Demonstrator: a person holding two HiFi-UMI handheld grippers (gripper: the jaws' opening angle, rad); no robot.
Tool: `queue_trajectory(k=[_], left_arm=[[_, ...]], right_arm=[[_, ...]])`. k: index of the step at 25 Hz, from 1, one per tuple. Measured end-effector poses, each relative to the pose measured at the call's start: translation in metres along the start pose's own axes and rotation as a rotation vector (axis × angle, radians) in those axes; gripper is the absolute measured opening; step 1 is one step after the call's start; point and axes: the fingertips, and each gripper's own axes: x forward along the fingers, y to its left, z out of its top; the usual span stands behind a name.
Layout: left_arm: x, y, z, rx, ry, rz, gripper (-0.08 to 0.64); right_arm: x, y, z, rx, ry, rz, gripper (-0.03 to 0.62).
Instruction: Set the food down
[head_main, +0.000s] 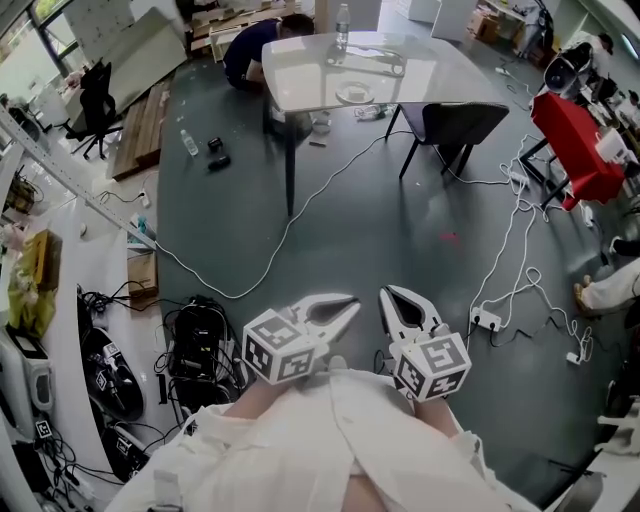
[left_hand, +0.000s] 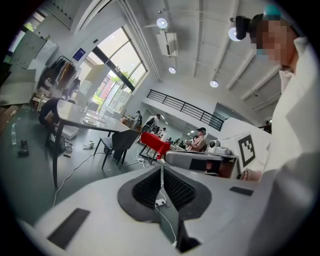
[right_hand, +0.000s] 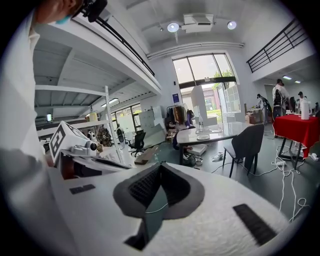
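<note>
Head view shows the white tabletop far across the floor, with a cable trailing between, likely a trip hazard on approach. Left claw and right claw are pinched together, empty; no food shows anywhere.

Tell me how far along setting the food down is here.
Done: cannot confirm; the plate on the far table is too small to show food. In hand: nothing. The left gripper and right gripper have jaws together and empty, close to the person's body. Left: unclear, since no food is visible.
</note>
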Motion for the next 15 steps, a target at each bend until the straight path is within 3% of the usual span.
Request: queue_trajectory(k=[8, 15], left_arm=[[-0.016, 0.028, 0.01, -0.016, -0.039, -0.042, 0.028], [-0.012, 0.038, 0.0, -0.047, 0.0, -0.091, 0.028]], right_arm=[[0.022, 0.008, 0.002, 0.029, -0.019, -0.006, 0.002], [0.038, -0.003, -0.003, 0.057, -0.009, -0.039, 0.002]])
